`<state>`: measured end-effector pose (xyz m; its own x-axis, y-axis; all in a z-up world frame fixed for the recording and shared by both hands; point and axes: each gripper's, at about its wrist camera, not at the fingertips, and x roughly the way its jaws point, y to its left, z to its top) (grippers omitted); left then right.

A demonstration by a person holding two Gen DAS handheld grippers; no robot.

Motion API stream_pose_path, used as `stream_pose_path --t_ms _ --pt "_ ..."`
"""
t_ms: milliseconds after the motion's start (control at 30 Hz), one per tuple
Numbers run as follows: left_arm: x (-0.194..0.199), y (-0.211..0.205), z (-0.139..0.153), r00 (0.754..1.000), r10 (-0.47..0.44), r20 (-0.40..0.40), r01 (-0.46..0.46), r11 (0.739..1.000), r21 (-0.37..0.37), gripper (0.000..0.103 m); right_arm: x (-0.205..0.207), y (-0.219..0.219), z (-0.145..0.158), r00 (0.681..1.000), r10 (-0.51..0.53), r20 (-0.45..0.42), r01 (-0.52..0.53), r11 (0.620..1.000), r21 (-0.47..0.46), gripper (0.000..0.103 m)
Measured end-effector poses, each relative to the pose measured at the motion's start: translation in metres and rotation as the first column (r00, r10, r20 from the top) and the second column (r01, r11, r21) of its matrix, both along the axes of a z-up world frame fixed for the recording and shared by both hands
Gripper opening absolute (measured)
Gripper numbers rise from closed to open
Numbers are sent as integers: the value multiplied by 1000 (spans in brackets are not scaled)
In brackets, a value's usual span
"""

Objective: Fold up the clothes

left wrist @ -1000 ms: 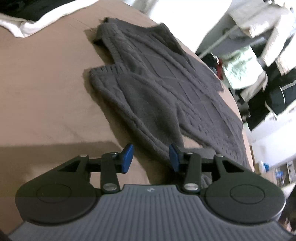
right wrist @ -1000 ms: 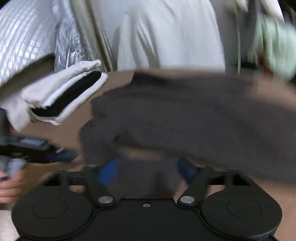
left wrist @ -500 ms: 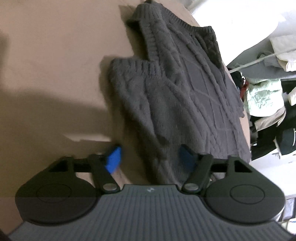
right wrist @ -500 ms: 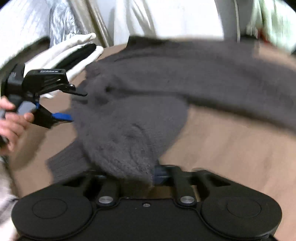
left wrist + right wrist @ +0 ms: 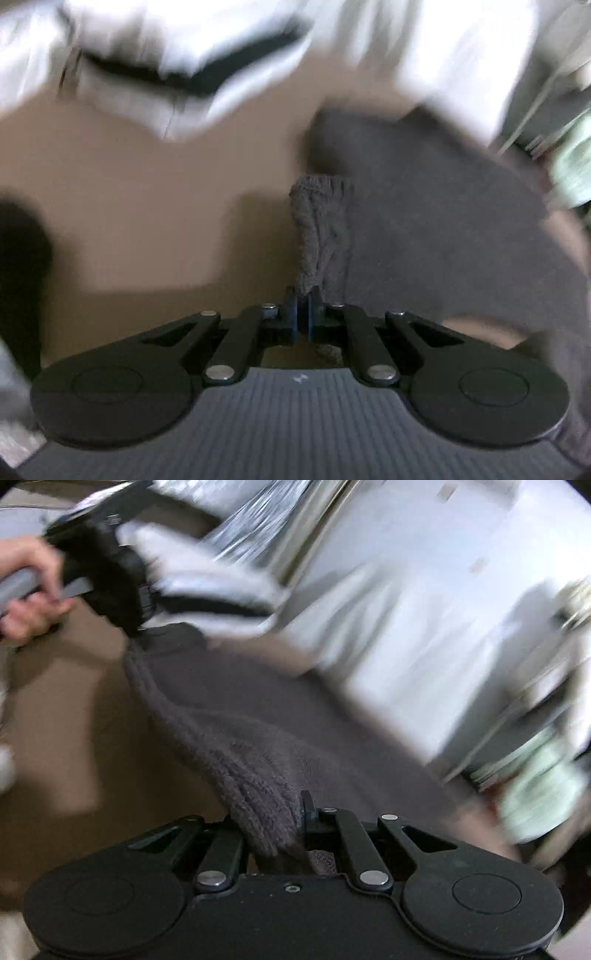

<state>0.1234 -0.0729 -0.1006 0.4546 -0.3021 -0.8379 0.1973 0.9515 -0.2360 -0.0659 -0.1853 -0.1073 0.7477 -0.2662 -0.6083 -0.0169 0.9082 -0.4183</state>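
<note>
Left claw (image 5: 303, 312): nearest in its own view, blue pads pinched nearly together on a ribbed, knitted part of the grey sweater (image 5: 436, 229), which rises in a narrow strip straight out of the grip.
Right claw (image 5: 273, 829): clamped on a thick bunched fold of the same sweater (image 5: 258, 746); the knit hides the left finger, and only the right finger tip shows beside the fold.
Sweater position: spread over the brown bed surface (image 5: 140, 192), the bulk lying to the right of the left claw and running away from the right claw toward the upper left.
Hand pose: seen only from the right wrist, the person's left hand (image 5: 27, 590) grips the grey handle of the other tool at the far left, fingers curled round it, with the sweater's edge stretched between the two claws.
Beyond the sweater: a folded white garment with a black layer inside (image 5: 184, 74) lies on the bed, blurred.
Far background: white fabric and a pale green item (image 5: 535, 786) at the right, too blurred to identify.
View difference: the left wrist view shows the ribbed hem close up; the right shows the span between both tools.
</note>
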Motion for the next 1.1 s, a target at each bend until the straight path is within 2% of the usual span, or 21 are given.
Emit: stream_pose_path --t_ms 67,133,167,200,233,333,367,433,500,600,667,733,833,900,967,1033,1067,1100 --pt "3 -1 -3 1000 -4 -10 4 1000 19 5 9 -9 -28 991 7 -135 8 994 109 9" --pt "6 -3 -5 1000 -7 -20 8 999 37 5 13 -23 -48 972 -14 -235 62 978 200 11" --pt "5 -4 -4 1000 -16 -7 17 998 53 6 11 -32 -48 970 -24 -240 85 965 247 27" --pt "2 -6 -3 999 -30 15 28 996 83 6 8 -41 -43 973 -33 -227 102 949 298 40" --pt "0 -8 -4 999 -38 25 34 992 121 7 6 -50 -39 973 -42 -226 121 929 349 59" --pt "0 -14 -8 998 -48 28 42 980 195 7 -9 -85 -21 984 -70 -164 143 859 492 60" --pt "1 -14 -7 999 -42 23 38 983 181 7 -16 -98 -14 987 -84 -134 144 830 540 60" --pt "-4 -5 3 998 -37 56 32 995 93 7 -38 -129 -7 986 -154 -64 160 762 627 62" --pt "-13 1 21 990 -42 133 37 999 33 9 -56 -164 -4 962 -273 -23 214 697 684 65" --pt "-25 -14 42 965 -88 245 83 996 30 22 -78 -219 -12 878 -478 -38 362 609 706 66" --pt "-32 -37 46 946 -182 268 175 983 53 37 -86 -241 -21 822 -567 -47 417 545 728 66" --pt "-39 -62 45 916 -295 271 283 955 86 43 -93 -259 -31 765 -641 -57 456 477 752 66" --pt "-52 -108 35 846 -469 253 430 882 195 48 -103 -286 -47 668 -740 -78 500 368 784 66" --pt "-57 -137 24 796 -557 236 485 820 303 51 -109 -304 -57 595 -798 -97 520 291 803 66" --pt "-59 -161 10 753 -620 222 492 754 435 58 -116 -322 -67 518 -847 -118 533 212 819 66" --pt "-54 -179 -7 735 -648 201 468 699 540 61 -122 -341 -78 437 -888 -142 538 131 833 68" --pt "-49 -184 -14 735 -650 193 458 686 566 61 -126 -350 -83 395 -905 -155 537 91 839 70" --pt "-43 -187 -20 741 -644 189 453 687 568 61 -126 -357 -87 370 -917 -145 528 79 846 70"
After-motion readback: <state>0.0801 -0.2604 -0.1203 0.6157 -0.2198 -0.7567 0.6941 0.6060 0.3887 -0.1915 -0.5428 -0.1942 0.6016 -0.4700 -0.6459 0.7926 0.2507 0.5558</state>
